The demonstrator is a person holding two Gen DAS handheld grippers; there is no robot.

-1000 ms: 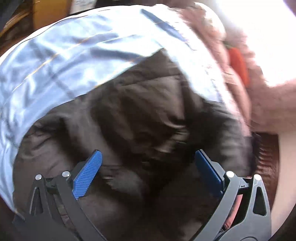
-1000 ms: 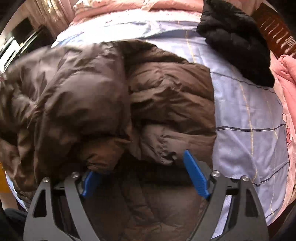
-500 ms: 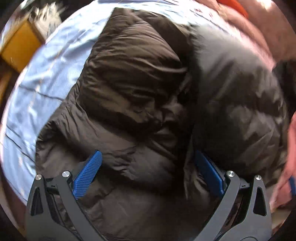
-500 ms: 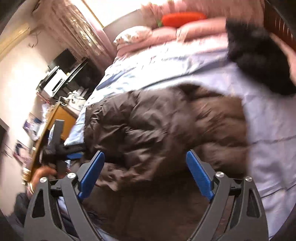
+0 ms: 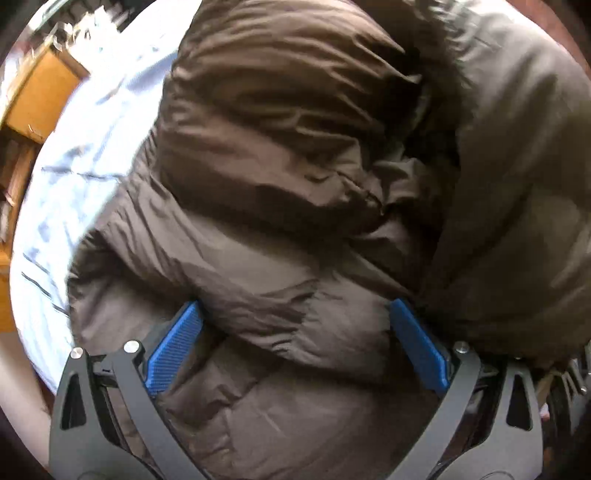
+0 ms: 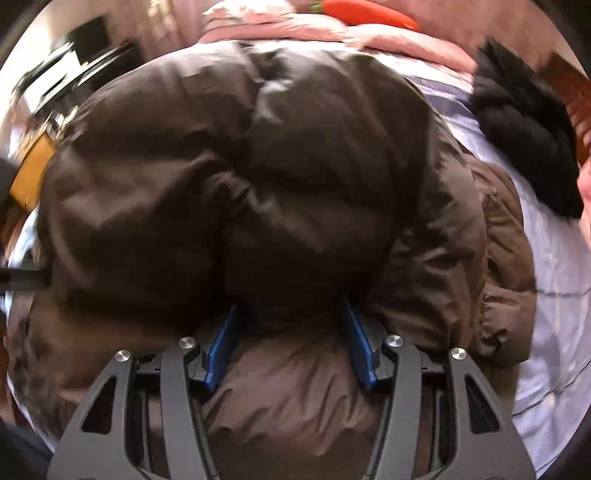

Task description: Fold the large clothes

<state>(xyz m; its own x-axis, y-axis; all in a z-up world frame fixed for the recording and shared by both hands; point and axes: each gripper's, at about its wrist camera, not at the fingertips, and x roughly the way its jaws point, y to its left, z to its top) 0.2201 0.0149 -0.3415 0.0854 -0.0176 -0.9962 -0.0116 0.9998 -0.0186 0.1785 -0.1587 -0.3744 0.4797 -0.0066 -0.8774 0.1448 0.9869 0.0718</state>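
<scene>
My right gripper [image 6: 291, 332] has its jaws half closed, apparently pinching the brown down jacket's [image 6: 258, 166] raised fold. My left gripper [image 5: 295, 339] gapes wide and empty over the flat part, which stretches away ahead.

- A bed with a light blue sheet [image 5: 77, 158] crossed by thin dark lines is seen.
- A yellow-brown wooden cabinet [image 5: 40, 96] is seen beside the bed.
- Pink bedding [image 6: 388, 37] is piled at the far end of the bed.
- An orange-red cushion [image 6: 369, 13] is laid on the pink bedding.
- A dark wooden headboard [image 6: 576, 99] is seen at the right.
- Bright light is thrown over the sheet.
</scene>
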